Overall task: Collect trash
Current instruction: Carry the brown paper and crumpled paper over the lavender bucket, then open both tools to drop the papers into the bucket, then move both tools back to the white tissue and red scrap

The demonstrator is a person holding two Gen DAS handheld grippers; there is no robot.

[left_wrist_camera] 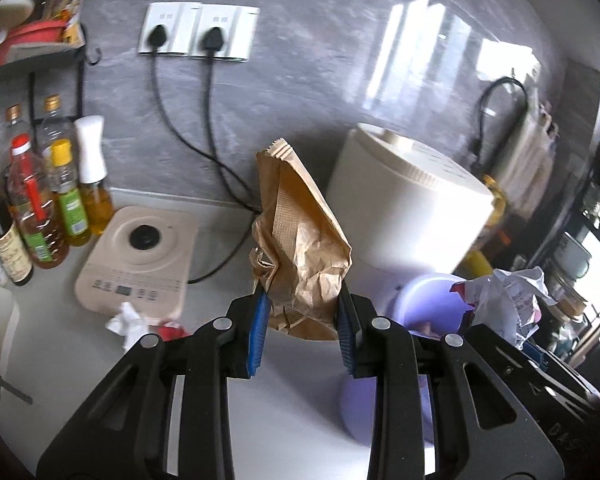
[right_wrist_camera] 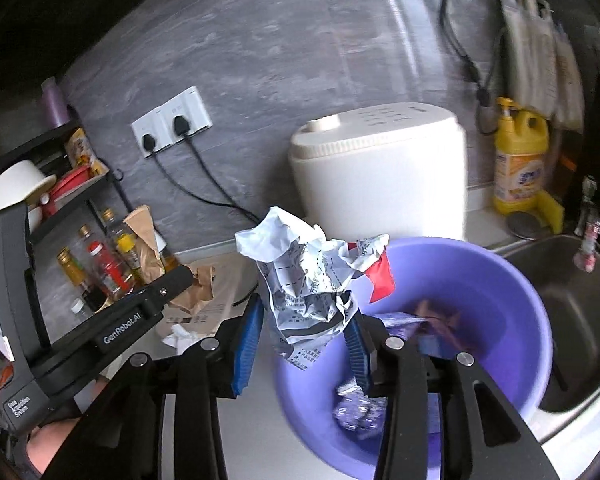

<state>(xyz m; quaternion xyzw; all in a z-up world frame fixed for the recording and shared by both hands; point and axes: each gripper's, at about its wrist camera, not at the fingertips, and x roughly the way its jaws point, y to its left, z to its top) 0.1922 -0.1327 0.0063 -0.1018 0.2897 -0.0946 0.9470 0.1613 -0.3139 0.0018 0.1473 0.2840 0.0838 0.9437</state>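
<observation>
From the left wrist camera, the left gripper (left_wrist_camera: 302, 320) is clenched on a crumpled brown paper bag (left_wrist_camera: 300, 240), the blue pads (left_wrist_camera: 259, 330) pinching its lower end so the bag stands up above the tips, its serrated top edge pointing toward the far wall. It hangs clear of the grey countertop (left_wrist_camera: 292, 408). Just right of the tips sits a purple basin (left_wrist_camera: 428, 300), only partly seen, and beyond it at the right a wad of printed white paper (left_wrist_camera: 508, 300) is held up. On the counter to the near left lie a white tissue scrap (left_wrist_camera: 126, 322) and a small red scrap (left_wrist_camera: 172, 330), both just in front of a beige induction cooker (left_wrist_camera: 140, 260). A white rice cooker (left_wrist_camera: 412, 208) stands behind the basin, and oil bottles (left_wrist_camera: 48, 200) crowd the far left.

From the right wrist camera, the right gripper (right_wrist_camera: 304, 336) grips the crumpled printed paper (right_wrist_camera: 304, 276), white with grey text and a red corner, which rises between the fingers above the left rim of the purple basin (right_wrist_camera: 512, 280). Inside the basin lie several wrappers (right_wrist_camera: 360, 412), purplish and blurred, so what they are is hard to tell. At the left the left gripper (right_wrist_camera: 172, 280) shows from the side with the brown bag (right_wrist_camera: 148, 240) in its tips. The tissue scrap (right_wrist_camera: 180, 336) lies on the counter below it. A steel sink (right_wrist_camera: 580, 300) lies to the right of the basin, with a yellow detergent bottle (right_wrist_camera: 520, 160) behind it.
</observation>
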